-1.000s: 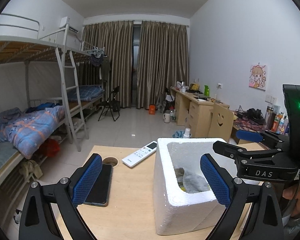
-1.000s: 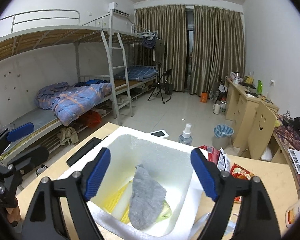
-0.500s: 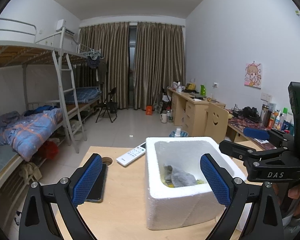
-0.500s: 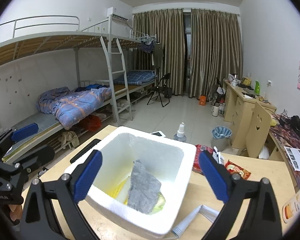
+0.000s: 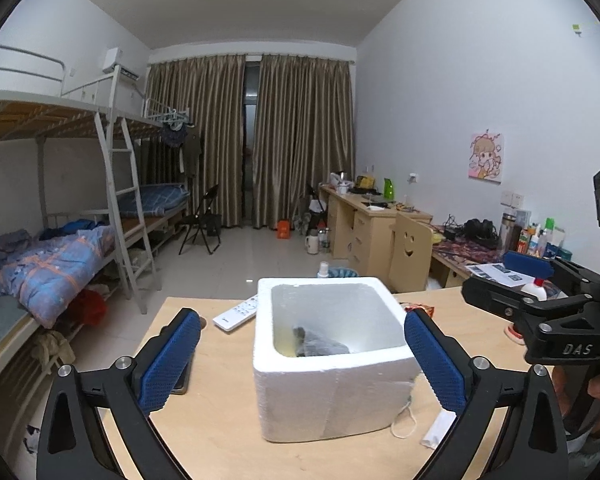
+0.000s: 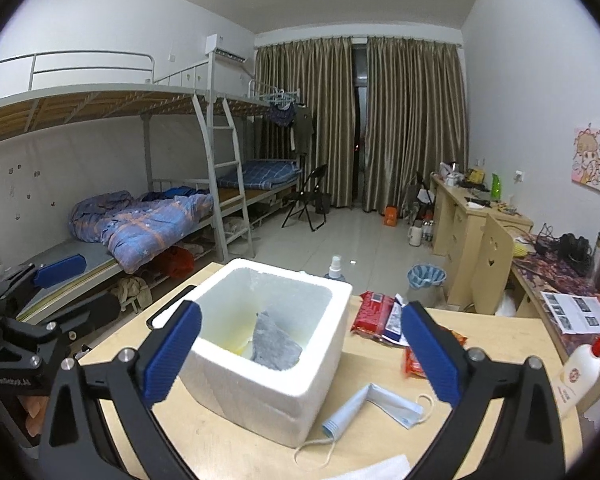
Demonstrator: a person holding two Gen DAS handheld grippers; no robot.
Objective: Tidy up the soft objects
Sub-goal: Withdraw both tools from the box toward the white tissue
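Observation:
A white foam box (image 5: 332, 384) (image 6: 268, 396) stands on the wooden table (image 5: 220, 440). Inside it a grey sock (image 6: 276, 344) (image 5: 320, 346) lies over something yellow (image 6: 236, 346). My left gripper (image 5: 300, 356) is open, held back from the box's near side with nothing between its blue pads. My right gripper (image 6: 300, 350) hangs back from the box's right corner; its jaws are opening and nothing is pressed between them. A crumpled blue face mask (image 6: 374, 402) (image 5: 436, 428) lies on the table beside the box, below the right gripper.
A white remote (image 5: 236, 314) and a black phone (image 6: 172, 306) lie left of the box. Red snack packets (image 6: 374, 312) sit behind it on the right, a white pump bottle (image 6: 580, 372) at the table's right edge. Bunk beds and desks line the room beyond.
Both grippers have drawn back and risen, so the box looks farther off. The right jaws have spread wider. The grey sock stays in the box.

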